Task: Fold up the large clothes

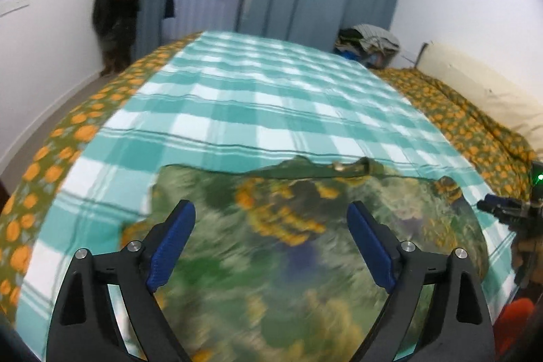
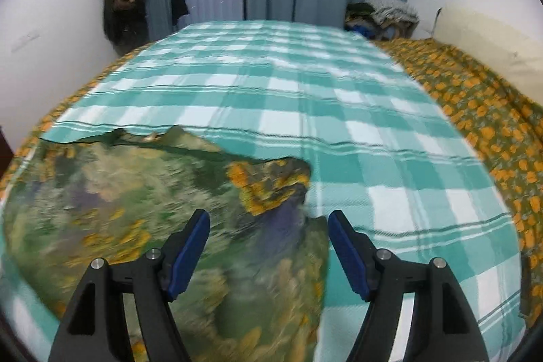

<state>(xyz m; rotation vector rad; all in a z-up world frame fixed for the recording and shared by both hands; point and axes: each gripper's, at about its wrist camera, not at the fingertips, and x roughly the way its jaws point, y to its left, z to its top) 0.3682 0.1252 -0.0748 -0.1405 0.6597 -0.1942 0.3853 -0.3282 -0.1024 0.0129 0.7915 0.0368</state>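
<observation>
Floral garment (image 1: 305,246) spread flat on the checked blanket (image 1: 258,97) covering the bed.
Blurred, apparently part-folded; left claw (image 1: 271,240) and right claw (image 2: 268,240) poised low above it, both wide open, gripping nothing; clothes pile (image 2: 383,16) beyond.

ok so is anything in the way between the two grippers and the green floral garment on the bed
Nothing visible. The left gripper and right gripper are both open just above the floral garment, which lies bare on the checked sheet. Motion blur hides fine detail.
</observation>
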